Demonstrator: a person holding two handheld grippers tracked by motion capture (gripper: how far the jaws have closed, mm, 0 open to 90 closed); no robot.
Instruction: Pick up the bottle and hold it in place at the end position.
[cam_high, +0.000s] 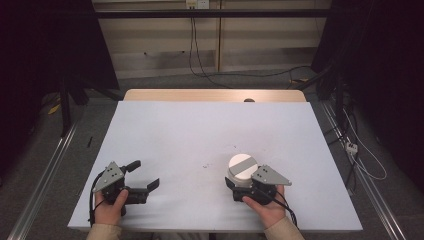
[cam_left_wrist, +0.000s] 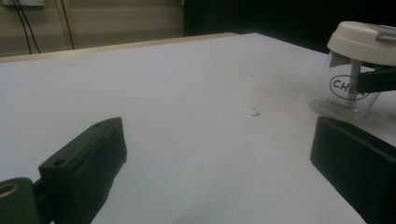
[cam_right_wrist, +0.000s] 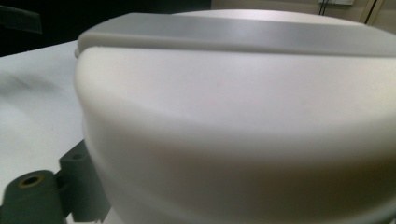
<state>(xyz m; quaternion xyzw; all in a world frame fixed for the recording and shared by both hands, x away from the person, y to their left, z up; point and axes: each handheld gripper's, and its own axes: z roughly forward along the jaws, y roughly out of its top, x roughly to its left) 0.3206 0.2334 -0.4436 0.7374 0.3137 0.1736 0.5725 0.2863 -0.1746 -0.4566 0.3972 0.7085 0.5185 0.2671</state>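
**Right gripper closed in on the jar; left stood open and idle**

Nearest me were the two hands at the table's (cam_high: 165, 130) front edge. The left gripper (cam_high: 145, 176) rested on the sheet with its jaws spread wide and nothing between them; in the left gripper view only bare table lay between its two black jaws.

The right gripper (cam_high: 239, 187) sat at the jar (cam_high: 242, 170), which stood upright on the sheet right of centre, just beyond the right hand (cam_high: 265, 204). Its jaws reached to either side of the clear lower body, below the white lid (cam_left_wrist: 362, 42). I could not tell whether the pads were already pressing on the wall: from above, the lid and the grey plate covered the contact.

The relation that mattered was simple. The jar stood straight ahead of the right gripper, axis vertical, so I judged the coming move to be a squeeze across its body. The left gripper was well apart, off to the jar's side.

In the right gripper view the lid sat very close to the lens and hid the far jaw; one jaw showed at lower left. Part of the print on the jar was cut off by a jaw in the left gripper view.

Beyond lay the wooden edge (cam_high: 215, 95) and floor cables.
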